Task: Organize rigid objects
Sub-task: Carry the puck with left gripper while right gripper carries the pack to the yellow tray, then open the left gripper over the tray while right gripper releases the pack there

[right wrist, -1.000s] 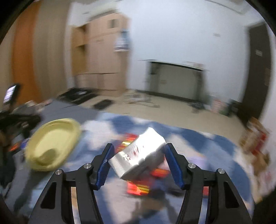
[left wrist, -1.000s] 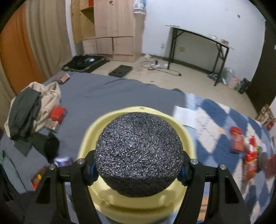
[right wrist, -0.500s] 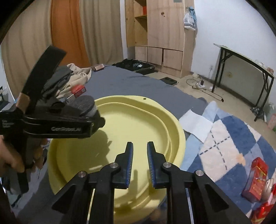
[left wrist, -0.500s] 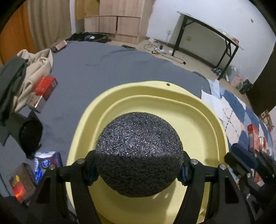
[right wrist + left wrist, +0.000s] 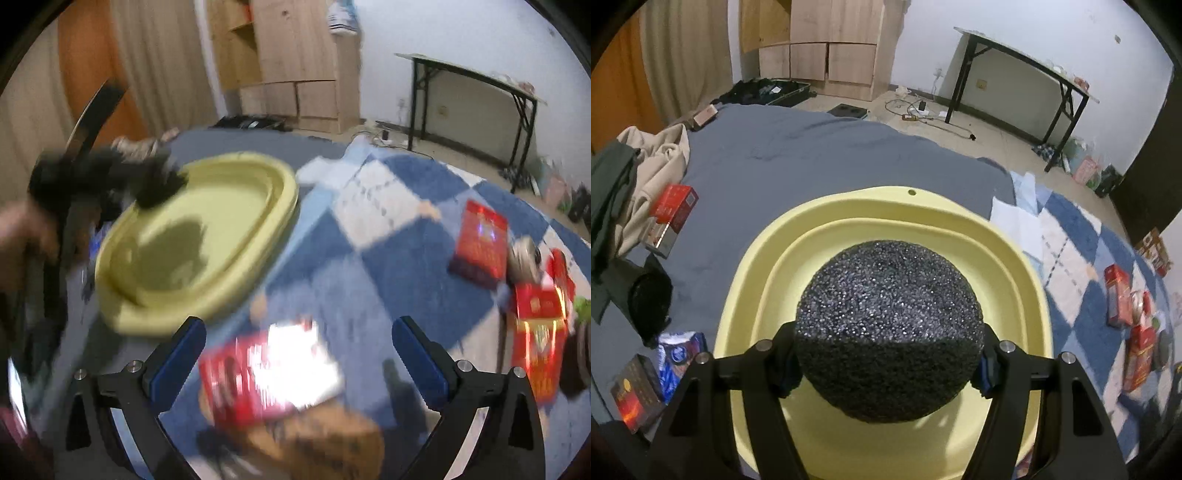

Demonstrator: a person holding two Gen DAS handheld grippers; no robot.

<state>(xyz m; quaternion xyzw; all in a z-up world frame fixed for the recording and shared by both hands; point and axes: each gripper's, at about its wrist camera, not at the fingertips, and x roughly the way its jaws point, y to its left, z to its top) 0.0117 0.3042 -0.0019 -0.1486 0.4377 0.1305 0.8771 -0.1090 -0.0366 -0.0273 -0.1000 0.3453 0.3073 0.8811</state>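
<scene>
My left gripper [image 5: 888, 363] is shut on a black speckled ball [image 5: 888, 328], held just above a pale yellow basin [image 5: 923, 210] on the grey bedsheet. In the blurred right wrist view that ball [image 5: 159, 188] hangs over the left rim of the basin [image 5: 258, 206]. My right gripper [image 5: 299, 332] is to the right of the basin over the blue checked blanket, its jaws opening wide. A red and silver box [image 5: 269, 373] lies below, in the gap between the fingers, with neither pad touching it. It rests partly on a brown box [image 5: 325, 443].
More red boxes [image 5: 480, 243] and small items lie on the blanket at the right [image 5: 1119, 295]. Clothes [image 5: 646, 177], a red box [image 5: 670, 214] and dark packets [image 5: 635, 395] sit left of the basin. A hand [image 5: 22, 236] holds the left gripper.
The left gripper sank toward the basin, still holding the ball. The right gripper held a silver box, then stood shut and empty over the basin, and now has swung right and spread wide.
</scene>
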